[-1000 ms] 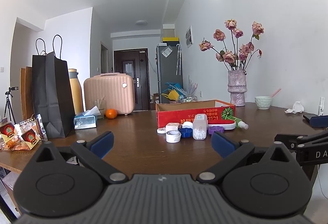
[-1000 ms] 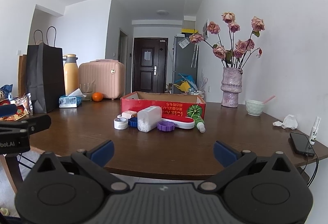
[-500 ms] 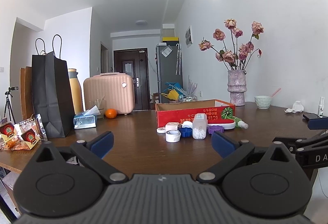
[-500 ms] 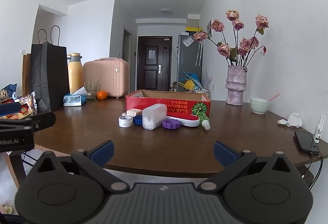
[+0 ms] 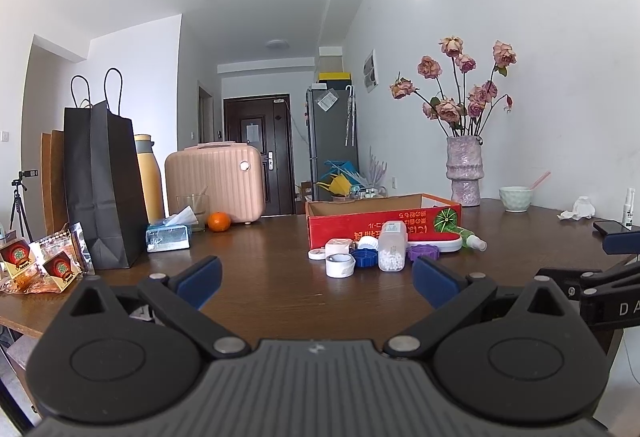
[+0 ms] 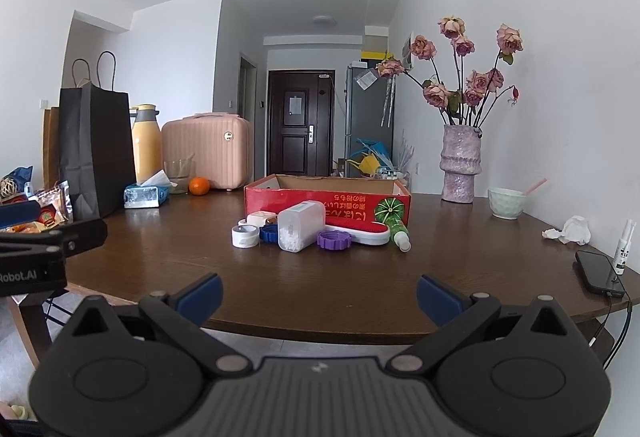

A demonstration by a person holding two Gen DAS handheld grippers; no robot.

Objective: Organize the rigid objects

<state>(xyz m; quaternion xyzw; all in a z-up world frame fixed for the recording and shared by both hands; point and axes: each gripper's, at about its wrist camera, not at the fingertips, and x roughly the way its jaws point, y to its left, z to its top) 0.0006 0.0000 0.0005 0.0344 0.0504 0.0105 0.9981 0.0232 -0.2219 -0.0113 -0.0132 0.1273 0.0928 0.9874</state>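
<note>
A red cardboard box [image 5: 384, 223] [image 6: 328, 203] stands open on the brown table. In front of it lie small items: a white tape roll [image 5: 340, 265] [image 6: 245, 236], a blue lid [image 5: 365, 258] [image 6: 269, 234], a clear tub of white beads [image 5: 392, 251] [image 6: 300, 231], a purple lid [image 5: 423, 252] [image 6: 334, 240], a red and white flat case [image 6: 360, 232] and a green spray bottle [image 5: 471, 239] [image 6: 398, 233]. My left gripper [image 5: 316, 283] is open and empty, short of the items. My right gripper [image 6: 319, 295] is open and empty at the table's near edge.
At the left stand a black paper bag [image 5: 102, 181], a yellow flask [image 6: 146, 149], a pink case [image 5: 216, 183], a tissue pack [image 5: 168, 237], an orange [image 5: 219, 222] and snack packets [image 5: 36, 265]. At the right are a flower vase [image 6: 460, 165], a bowl [image 6: 508, 202], a phone [image 6: 600, 273] and a small spray bottle [image 6: 625, 247].
The right gripper has moved forward and up, so the table and items look nearer. The left gripper has barely moved. Both stay open.
</note>
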